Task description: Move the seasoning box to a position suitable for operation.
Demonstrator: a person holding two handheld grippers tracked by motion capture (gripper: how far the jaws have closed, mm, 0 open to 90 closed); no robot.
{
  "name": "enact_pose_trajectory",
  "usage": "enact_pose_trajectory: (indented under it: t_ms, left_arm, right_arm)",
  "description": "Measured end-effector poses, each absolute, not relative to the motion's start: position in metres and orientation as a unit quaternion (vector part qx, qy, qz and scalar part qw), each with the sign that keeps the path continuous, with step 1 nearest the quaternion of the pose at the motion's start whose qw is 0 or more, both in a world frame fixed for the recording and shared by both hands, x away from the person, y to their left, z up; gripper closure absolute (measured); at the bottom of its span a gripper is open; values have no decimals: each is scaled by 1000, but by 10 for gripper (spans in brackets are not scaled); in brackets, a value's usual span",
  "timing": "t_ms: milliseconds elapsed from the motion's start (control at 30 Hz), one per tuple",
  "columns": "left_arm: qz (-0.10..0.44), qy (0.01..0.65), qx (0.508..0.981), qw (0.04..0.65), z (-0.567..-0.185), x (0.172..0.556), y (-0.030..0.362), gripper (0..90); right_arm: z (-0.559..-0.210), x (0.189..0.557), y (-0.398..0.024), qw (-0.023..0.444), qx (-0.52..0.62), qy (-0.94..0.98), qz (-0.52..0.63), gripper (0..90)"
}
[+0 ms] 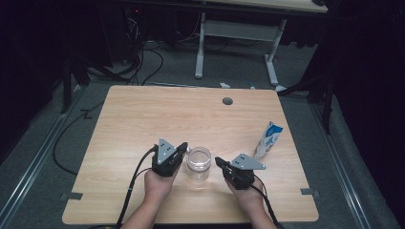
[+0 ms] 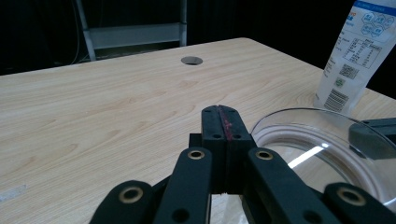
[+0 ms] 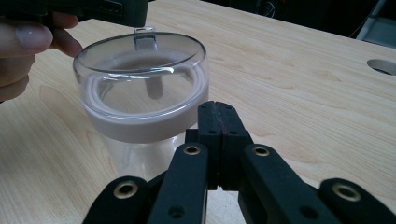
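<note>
A clear glass jar (image 1: 198,162) with a transparent lid stands on the wooden table (image 1: 143,119), near the front edge between my two grippers. My left gripper (image 1: 183,147) rests just left of the jar, jaws pressed together with nothing in them; in its own view the tips (image 2: 223,122) sit beside the jar's lid (image 2: 308,135). My right gripper (image 1: 218,161) lies just right of the jar, also shut and empty. Its tips (image 3: 218,119) sit close in front of the jar (image 3: 142,88), apart from it. A blue-and-white carton (image 1: 268,139) stands upright further right.
A round cable hole (image 1: 228,101) sits in the far part of the tabletop. The carton (image 2: 357,56) stands behind the jar in the left gripper view. A white desk frame (image 1: 239,33) and cables lie on the floor beyond the table.
</note>
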State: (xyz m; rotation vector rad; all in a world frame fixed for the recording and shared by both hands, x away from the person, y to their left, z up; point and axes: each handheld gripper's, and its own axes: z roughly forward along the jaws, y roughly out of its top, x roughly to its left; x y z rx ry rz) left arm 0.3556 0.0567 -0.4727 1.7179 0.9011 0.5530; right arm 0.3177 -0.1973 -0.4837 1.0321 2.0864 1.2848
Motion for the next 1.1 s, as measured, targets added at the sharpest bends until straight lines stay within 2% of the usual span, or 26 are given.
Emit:
enact_pose_trajectory:
  t_ms: [1100]
  left_arm:
    - [230, 381, 719, 534, -476, 357, 58, 900]
  right_arm:
    - [-480, 312, -188, 247, 358, 768, 470, 899]
